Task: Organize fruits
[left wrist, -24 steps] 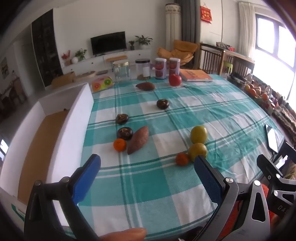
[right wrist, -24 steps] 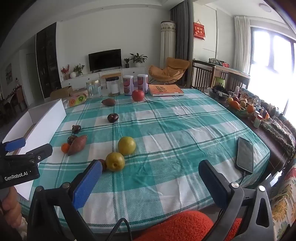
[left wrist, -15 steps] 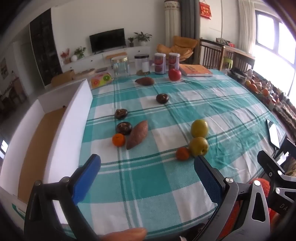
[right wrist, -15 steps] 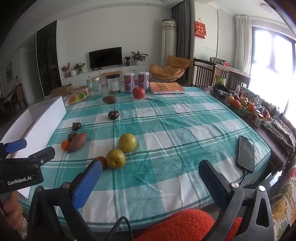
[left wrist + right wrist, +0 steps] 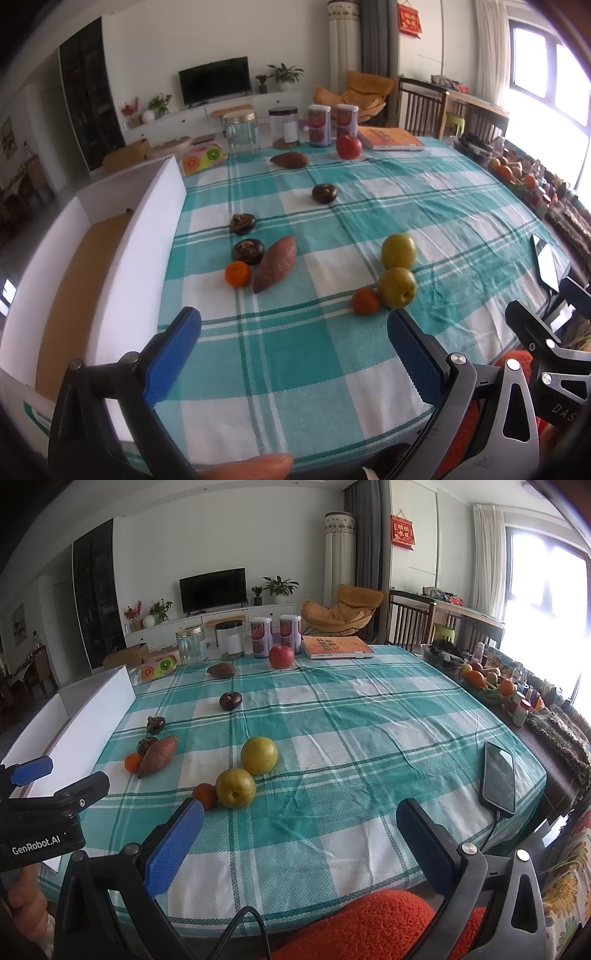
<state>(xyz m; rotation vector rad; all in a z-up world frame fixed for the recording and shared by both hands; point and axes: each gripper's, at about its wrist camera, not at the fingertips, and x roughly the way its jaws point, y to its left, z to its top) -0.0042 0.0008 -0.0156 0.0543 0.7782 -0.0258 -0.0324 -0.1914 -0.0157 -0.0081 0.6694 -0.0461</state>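
Observation:
Fruits lie on a teal checked tablecloth [image 5: 295,354]. In the left wrist view I see a sweet potato [image 5: 275,263], a small orange [image 5: 238,273], two dark mangosteens [image 5: 248,251] beside it, two yellow-green pears [image 5: 397,287], a second small orange [image 5: 365,301], a third mangosteen [image 5: 324,193] and a red apple [image 5: 348,146] at the back. A white box [image 5: 144,236] with a brown floor stands at the left table edge. My left gripper [image 5: 293,354] is open and empty above the near cloth. My right gripper [image 5: 299,840] is open and empty, just short of the pears [image 5: 235,788].
Jars and cans [image 5: 319,124], a second sweet potato [image 5: 289,160] and an orange book [image 5: 391,138] stand along the far edge. A phone [image 5: 498,777] with a cable lies at the right edge. A fruit basket [image 5: 480,681] sits on a side shelf.
Both grippers have moved slightly forward toward the fruits, which look a little nearer. Both stay open and empty. No fruit has moved.

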